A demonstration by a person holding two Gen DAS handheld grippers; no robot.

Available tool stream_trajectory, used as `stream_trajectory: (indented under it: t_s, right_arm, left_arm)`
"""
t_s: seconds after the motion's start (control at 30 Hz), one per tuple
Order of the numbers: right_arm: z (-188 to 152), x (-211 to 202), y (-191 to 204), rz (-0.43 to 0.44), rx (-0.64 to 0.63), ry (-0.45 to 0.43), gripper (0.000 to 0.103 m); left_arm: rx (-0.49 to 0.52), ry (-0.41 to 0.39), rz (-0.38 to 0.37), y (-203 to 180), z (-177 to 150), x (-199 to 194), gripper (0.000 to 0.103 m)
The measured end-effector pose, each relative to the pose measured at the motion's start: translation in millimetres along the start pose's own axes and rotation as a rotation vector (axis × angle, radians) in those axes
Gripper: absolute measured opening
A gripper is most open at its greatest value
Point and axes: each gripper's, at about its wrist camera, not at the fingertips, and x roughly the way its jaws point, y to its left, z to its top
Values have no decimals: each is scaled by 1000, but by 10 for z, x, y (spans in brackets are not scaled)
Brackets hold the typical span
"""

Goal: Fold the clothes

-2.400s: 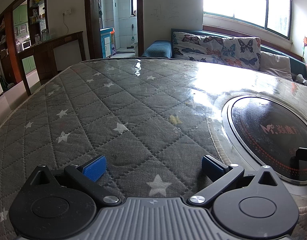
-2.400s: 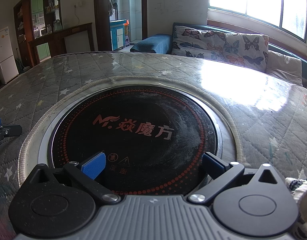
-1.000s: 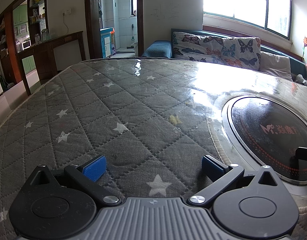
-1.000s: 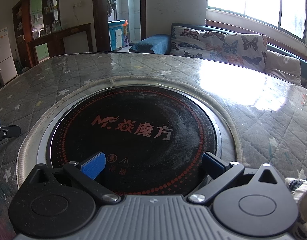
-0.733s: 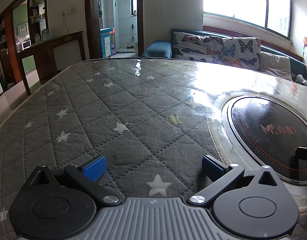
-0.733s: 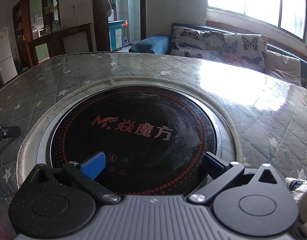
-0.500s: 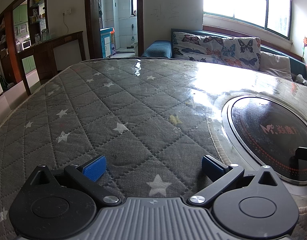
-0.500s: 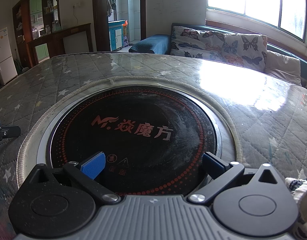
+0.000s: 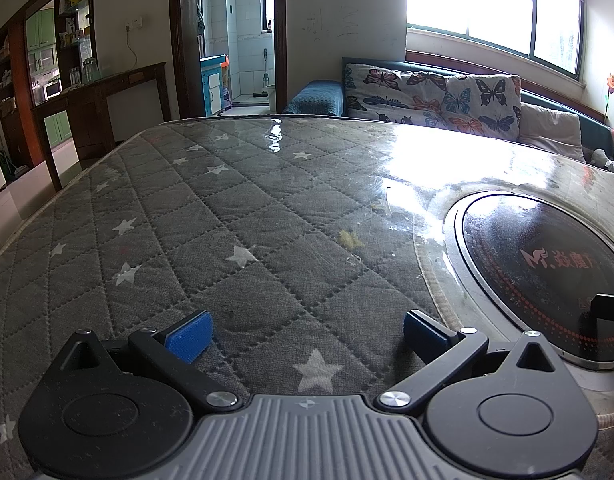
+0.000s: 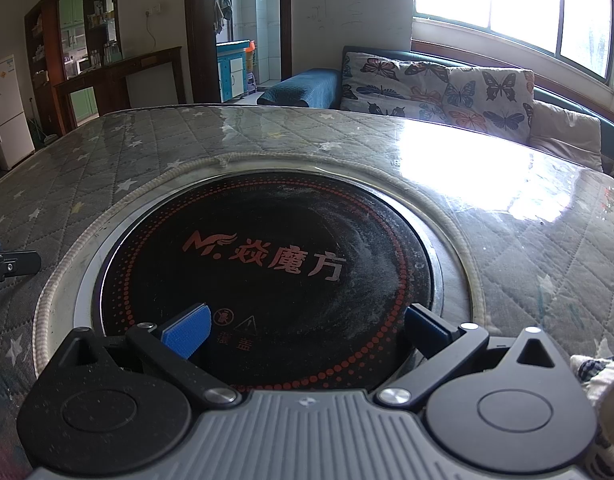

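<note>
Both tongs parked wide apart and empty, left gripper (image 9: 305,330) lower centre over quilted star cover (image 9: 235,216), right gripper (image 10: 305,326) over induction hob (image 10: 267,264), likely awaiting pickup; crumpled garment (image 10: 603,376) at lower right edge, ungrasped

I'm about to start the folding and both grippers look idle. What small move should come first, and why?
Probably swing the right gripper toward the crumpled cloth at the lower right edge of its view. Both it and the left gripper stand open and hold nothing; the left faces only bare quilted table cover, the right the round cooktop. That cloth is the only garment showing.
</note>
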Motion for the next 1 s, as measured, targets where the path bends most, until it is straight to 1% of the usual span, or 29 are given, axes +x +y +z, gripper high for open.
stream_trajectory:
  t_s: [1.0]
  right_arm:
    - [8, 5, 6, 1, 0, 2, 103]
  left_arm:
    - [2, 0, 2, -18, 4, -1, 103]
